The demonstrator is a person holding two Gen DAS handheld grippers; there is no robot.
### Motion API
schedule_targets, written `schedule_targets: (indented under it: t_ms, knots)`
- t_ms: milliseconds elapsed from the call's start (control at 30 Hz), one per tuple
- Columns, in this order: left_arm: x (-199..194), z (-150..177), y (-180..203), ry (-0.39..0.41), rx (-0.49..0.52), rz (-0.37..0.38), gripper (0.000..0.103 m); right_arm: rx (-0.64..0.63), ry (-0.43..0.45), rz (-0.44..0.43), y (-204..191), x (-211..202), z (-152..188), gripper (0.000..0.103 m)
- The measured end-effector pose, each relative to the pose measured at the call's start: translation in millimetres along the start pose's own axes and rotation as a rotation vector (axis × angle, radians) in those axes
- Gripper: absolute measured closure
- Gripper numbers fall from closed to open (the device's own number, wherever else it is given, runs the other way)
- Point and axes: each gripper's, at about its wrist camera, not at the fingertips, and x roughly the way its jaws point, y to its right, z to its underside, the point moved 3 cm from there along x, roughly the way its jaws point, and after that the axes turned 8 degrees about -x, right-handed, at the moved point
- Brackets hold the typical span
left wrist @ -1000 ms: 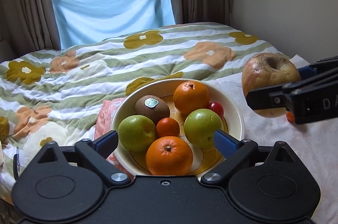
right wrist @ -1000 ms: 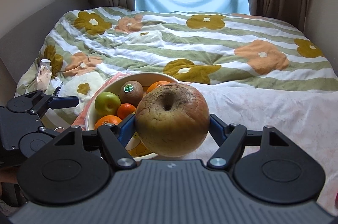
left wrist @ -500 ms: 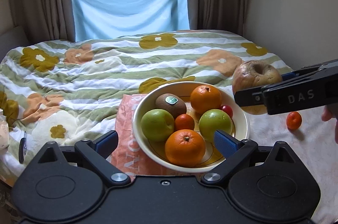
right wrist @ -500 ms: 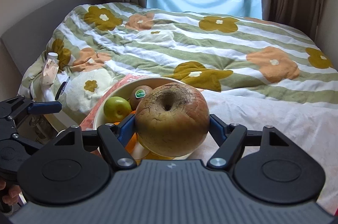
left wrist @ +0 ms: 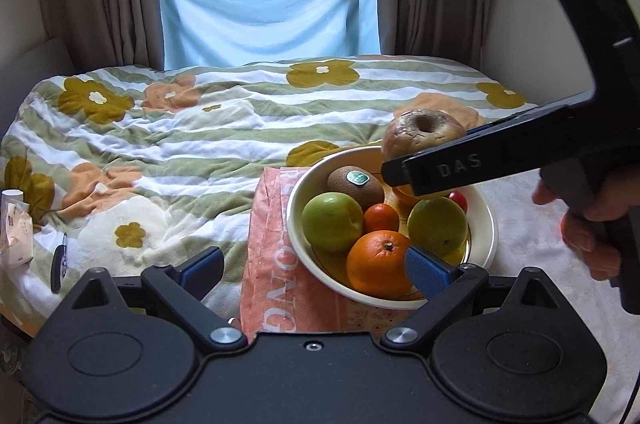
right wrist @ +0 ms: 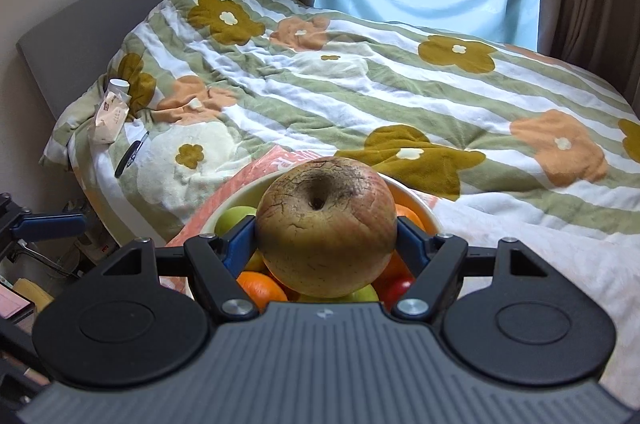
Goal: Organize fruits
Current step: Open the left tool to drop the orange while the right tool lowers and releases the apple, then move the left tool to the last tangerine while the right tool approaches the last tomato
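A cream bowl (left wrist: 294, 207) on the bed holds a kiwi (left wrist: 355, 185), two green apples (left wrist: 332, 222), a big orange (left wrist: 378, 262), a small mandarin (left wrist: 381, 218) and a small red fruit (left wrist: 458, 200). My right gripper (right wrist: 326, 244) is shut on a large wrinkled brown apple (right wrist: 326, 226) and holds it just above the bowl's (right wrist: 236, 199) far side. In the left wrist view that apple (left wrist: 420, 133) hangs over the back of the bowl, and the right gripper (left wrist: 416, 153) reaches in from the right. My left gripper (left wrist: 314, 266) stands open and empty, short of the bowl's near rim.
An orange-pink cloth (left wrist: 272, 264) lies under the bowl on the flowered quilt (left wrist: 180, 143). A pen (left wrist: 58, 264) and a small white packet (left wrist: 16, 228) lie at the bed's left edge. A hand (left wrist: 592, 224) grips the right gripper's handle. A wall stands close on the right.
The right gripper has carried the brown apple leftward, from beside the bowl to above it. The left gripper has drawn back, so the bowl sits further right and further off in its view.
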Motion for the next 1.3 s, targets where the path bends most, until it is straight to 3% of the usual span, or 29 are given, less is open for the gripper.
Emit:
schedule_targets:
  t_ms: [300, 400, 733, 1000, 1300]
  knots:
    - [5, 1, -5, -0.013, -0.005, -0.006, 0.004, -0.008, -0.017, -0.008, -3, 24, 2, 0.014]
    - [6, 1, -5, -0.017, -0.004, -0.007, 0.004, -0.021, 0.009, 0.006, -5, 21, 1, 0.000]
    - [5, 0, -4, -0.018, -0.003, -0.007, 0.004, -0.017, 0.036, 0.040, -1, 7, 2, 0.000]
    - [-11, -5, 3, 0.013, 0.004, 0.004, 0.004, -0.001, 0.061, 0.062, 5, -32, 3, 0.000]
    - [-50, -10, 29, 0.056, 0.019, 0.026, 0.004, 0.055, 0.088, 0.115, 15, -106, 18, 0.000]
